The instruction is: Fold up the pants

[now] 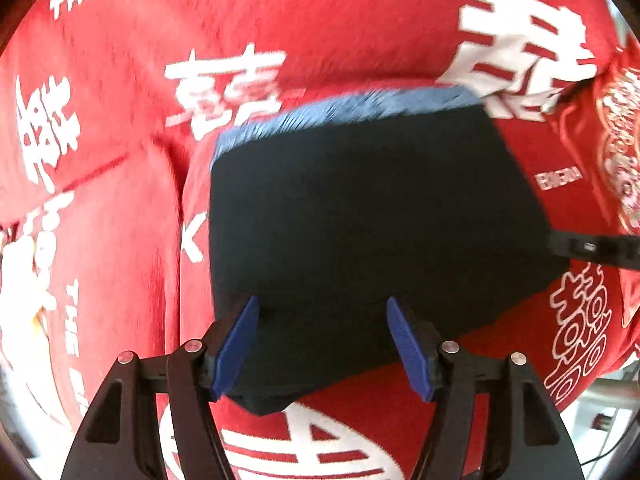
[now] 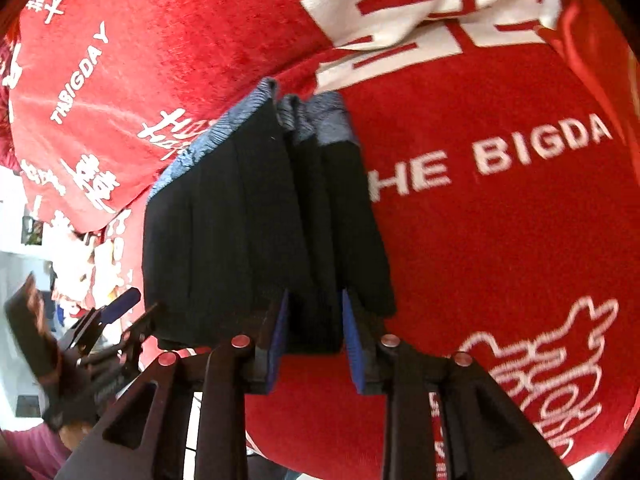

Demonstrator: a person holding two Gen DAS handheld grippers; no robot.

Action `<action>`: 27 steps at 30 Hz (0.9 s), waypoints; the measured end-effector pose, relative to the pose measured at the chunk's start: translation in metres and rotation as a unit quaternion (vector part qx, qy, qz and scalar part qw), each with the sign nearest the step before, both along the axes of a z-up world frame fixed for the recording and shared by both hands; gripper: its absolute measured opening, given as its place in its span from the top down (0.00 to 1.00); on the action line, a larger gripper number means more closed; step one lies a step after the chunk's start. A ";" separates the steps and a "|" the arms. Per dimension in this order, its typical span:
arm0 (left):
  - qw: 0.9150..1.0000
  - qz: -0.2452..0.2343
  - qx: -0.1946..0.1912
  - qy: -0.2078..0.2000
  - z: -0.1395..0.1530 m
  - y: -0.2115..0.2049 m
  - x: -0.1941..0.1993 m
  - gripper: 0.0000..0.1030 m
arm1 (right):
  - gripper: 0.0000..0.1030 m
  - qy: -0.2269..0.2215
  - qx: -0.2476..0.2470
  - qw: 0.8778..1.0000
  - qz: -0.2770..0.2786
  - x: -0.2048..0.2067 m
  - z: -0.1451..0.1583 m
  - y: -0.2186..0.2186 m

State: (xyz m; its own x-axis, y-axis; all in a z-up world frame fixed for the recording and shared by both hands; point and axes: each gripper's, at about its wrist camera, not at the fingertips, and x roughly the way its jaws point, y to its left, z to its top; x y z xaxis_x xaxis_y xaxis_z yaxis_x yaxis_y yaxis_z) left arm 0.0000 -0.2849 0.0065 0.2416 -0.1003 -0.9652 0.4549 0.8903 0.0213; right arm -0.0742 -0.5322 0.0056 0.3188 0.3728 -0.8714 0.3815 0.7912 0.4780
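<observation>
The right tongs (image 2: 314,340) pinch the bunched black pants (image 2: 256,216) — folds gathered between the pads. The left tongs (image 1: 324,344) stand wide apart over the pants on the red cloth (image 1: 120,220) — gripping nothing.

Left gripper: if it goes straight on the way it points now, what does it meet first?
Probably the pants: the dark fabric already lies between the open fingers of the left gripper, with the red cloth under it. Depth is unclear.

Red cloth (image 1: 320,40) w/ white lettering & Chinese chars covers the desk, wrinkled; reads "THE BIGDA".
</observation>
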 end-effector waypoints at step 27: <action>0.998 -0.017 -0.019 0.050 0.002 0.051 0.007 0.29 | 0.48 0.066 -0.059 0.994 -0.059 -0.032 0.021 0.079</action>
